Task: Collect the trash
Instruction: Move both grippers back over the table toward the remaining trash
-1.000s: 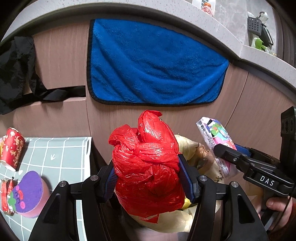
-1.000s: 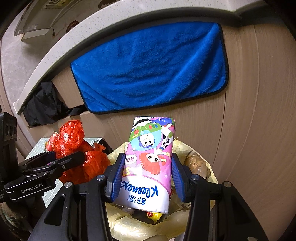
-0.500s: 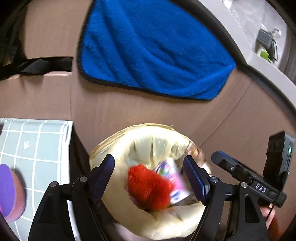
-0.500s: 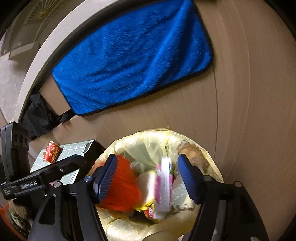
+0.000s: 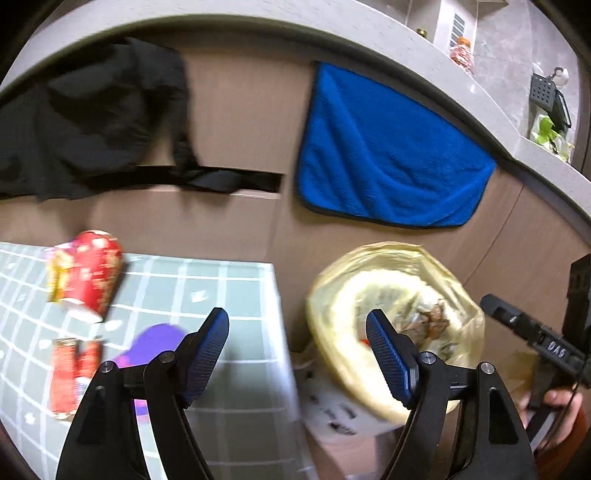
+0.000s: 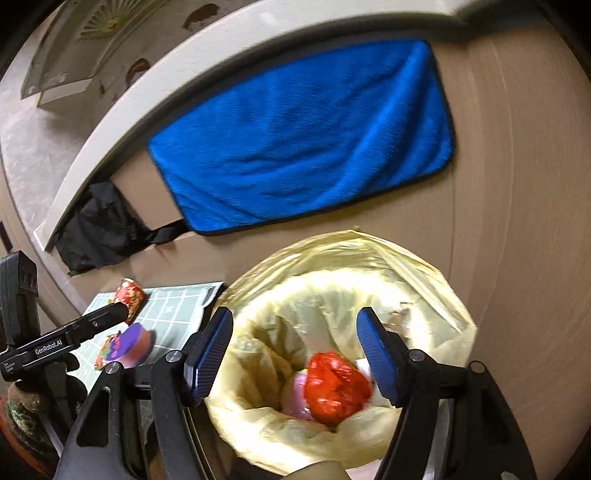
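The right gripper (image 6: 293, 354) hangs wide and empty over the lined bin (image 6: 424, 269), where the red bag (image 6: 338, 391) lies. The left gripper (image 5: 297, 356), equally wide and empty, faces the table (image 5: 221, 288), presumably because the red cup (image 5: 86, 271) remains uncollected.

Wood-grain cabinet front (image 5: 240, 122) under a pale speckled countertop (image 5: 369, 33). Blue towel (image 5: 384, 155) hangs from the countertop edge; black cloth (image 5: 92, 122) hangs left of the towel. Grey marbled wall (image 5: 517, 44) behind the countertop. Dim warm light.
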`<state>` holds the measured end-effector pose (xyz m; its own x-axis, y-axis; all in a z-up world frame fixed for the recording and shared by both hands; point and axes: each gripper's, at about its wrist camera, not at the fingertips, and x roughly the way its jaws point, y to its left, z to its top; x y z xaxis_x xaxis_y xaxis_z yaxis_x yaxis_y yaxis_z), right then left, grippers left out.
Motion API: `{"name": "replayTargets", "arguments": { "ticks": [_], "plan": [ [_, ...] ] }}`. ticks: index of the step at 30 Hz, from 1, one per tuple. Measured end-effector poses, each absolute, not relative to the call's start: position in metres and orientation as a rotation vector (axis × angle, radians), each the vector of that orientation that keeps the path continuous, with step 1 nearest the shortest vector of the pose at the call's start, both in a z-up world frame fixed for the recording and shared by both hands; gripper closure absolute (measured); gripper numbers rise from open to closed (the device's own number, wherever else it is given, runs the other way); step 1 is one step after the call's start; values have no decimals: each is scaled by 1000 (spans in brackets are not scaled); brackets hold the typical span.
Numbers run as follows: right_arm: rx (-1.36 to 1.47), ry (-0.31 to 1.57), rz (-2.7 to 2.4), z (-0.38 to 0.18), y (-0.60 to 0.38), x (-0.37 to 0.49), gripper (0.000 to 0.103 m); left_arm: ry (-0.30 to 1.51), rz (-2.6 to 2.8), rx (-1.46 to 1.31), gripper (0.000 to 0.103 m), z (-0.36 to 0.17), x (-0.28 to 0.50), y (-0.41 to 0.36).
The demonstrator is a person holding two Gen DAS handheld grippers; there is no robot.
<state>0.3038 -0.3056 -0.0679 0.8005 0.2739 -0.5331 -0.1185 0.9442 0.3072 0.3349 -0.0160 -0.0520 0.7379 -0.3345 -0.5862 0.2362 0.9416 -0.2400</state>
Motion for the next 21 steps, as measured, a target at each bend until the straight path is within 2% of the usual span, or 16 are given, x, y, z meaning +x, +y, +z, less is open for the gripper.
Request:
{"name": "replayTargets", "arguments": {
  "ticks": [13, 21],
  "plan": [
    [192, 639, 399, -70, -209, 307, 36, 654, -99, -289, 26, -69, 319, 121],
    [174, 703, 467, -87, -158, 313, 36, 681, -89, -373, 26, -82, 354, 189]
  ]
}}
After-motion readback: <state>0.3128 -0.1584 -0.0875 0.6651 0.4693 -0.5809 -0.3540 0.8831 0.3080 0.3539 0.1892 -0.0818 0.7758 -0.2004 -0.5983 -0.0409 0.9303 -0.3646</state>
